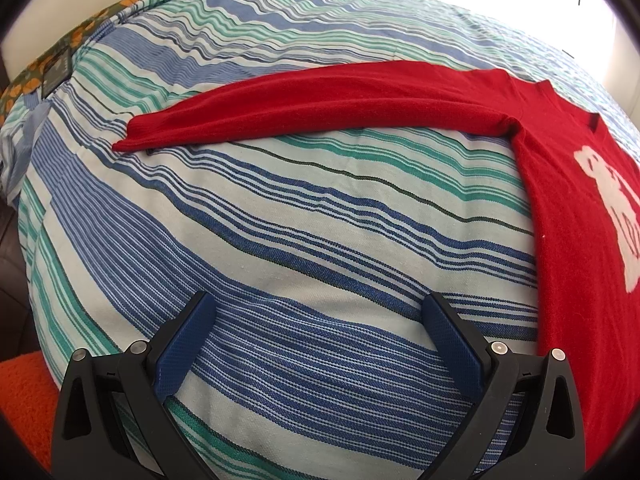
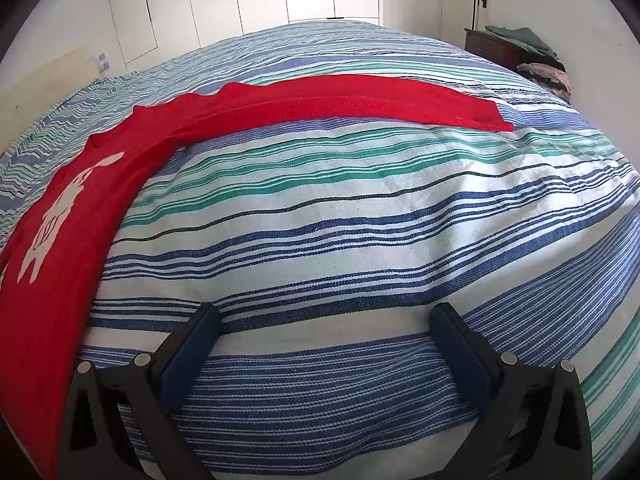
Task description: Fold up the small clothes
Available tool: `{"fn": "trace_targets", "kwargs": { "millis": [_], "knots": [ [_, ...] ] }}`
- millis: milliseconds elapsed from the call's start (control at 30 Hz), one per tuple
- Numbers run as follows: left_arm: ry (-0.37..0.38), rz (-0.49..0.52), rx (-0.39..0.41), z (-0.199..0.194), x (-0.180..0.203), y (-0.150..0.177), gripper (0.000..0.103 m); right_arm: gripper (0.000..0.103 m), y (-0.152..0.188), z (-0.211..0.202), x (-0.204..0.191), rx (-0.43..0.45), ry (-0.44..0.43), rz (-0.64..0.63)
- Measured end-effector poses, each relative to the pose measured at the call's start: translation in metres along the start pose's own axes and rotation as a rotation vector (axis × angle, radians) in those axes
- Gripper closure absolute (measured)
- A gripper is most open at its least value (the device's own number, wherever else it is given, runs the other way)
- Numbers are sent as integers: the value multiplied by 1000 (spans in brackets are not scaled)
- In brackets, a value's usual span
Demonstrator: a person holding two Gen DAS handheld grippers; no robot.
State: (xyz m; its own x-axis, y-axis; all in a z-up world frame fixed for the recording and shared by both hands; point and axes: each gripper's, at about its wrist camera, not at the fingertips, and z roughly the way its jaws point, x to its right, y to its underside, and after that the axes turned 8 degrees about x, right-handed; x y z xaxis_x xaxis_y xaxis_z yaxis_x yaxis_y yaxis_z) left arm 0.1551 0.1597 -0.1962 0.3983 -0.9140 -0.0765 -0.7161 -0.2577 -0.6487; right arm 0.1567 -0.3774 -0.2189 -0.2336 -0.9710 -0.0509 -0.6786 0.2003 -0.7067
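Ahead of both sets of fingers lies a striped bedspread [image 1: 304, 216], blue, green and white, covering a bed.

Left gripper [image 1: 318, 300]: fingers [image 1: 182, 344] spread wide apart, holding nothing, poised over bare bedspread. A red sweater [image 1: 568, 216] lies flat on the bed to the right of these fingers, its body running past the right finger, apart from it. One sleeve [image 1: 320, 104] stretches out straight to the left, well beyond the fingertips and across their line. A white design [image 1: 612, 200] shows on the chest. An orange cloth [image 1: 28, 400] sits at the lower left edge, outside the left finger.

Right gripper [image 2: 326, 312]: fingers [image 2: 466, 344] likewise spread wide, gripping nothing, over bare bedspread. The sweater body [image 2: 68, 248] lies to the left of these fingers, near the left finger; contact cannot be judged. The other sleeve [image 2: 360, 100] extends straight to the right, well ahead of the fingertips. A pile of clothes [image 2: 540, 68] rests far off at the upper right, beside a dark cabinet [image 2: 490, 46].
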Motion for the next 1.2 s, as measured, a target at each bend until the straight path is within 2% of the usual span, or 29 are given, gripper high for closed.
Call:
{"fn": "trace_targets", "kwargs": {
  "millis": [500, 733, 833, 900, 967, 1067, 1133, 1167, 1200],
  "knots": [
    [-5, 15, 0, -3, -2, -2, 1, 0, -2, -3, 4, -9, -5, 5],
    [28, 66, -100, -24, -15, -2, 1, 0, -5, -5, 5, -51, -15, 4],
    [74, 8, -69, -44, -26, -6, 1, 0, -10, -9, 7, -105, -29, -3],
    [90, -34, -16, -55, -32, -8, 1, 1, -23, -19, 16, -82, -103, 60],
    [70, -64, 43, -62, -37, -12, 1, 1, -46, -33, 42, 15, -245, 209],
    [43, -98, 73, -60, -42, -17, 1, 1, -88, -31, 85, 90, -349, 409],
    [42, -118, 66, -56, -43, -18, 1, 1, -113, -15, 119, 99, -392, 558],
    [41, -125, 60, -54, -42, -18, 1, 2, -120, -4, 135, 84, -386, 617],
    [37, -133, 48, -50, -43, -18, 1, 8, -124, 9, 150, 64, -362, 665]
  ]
}}
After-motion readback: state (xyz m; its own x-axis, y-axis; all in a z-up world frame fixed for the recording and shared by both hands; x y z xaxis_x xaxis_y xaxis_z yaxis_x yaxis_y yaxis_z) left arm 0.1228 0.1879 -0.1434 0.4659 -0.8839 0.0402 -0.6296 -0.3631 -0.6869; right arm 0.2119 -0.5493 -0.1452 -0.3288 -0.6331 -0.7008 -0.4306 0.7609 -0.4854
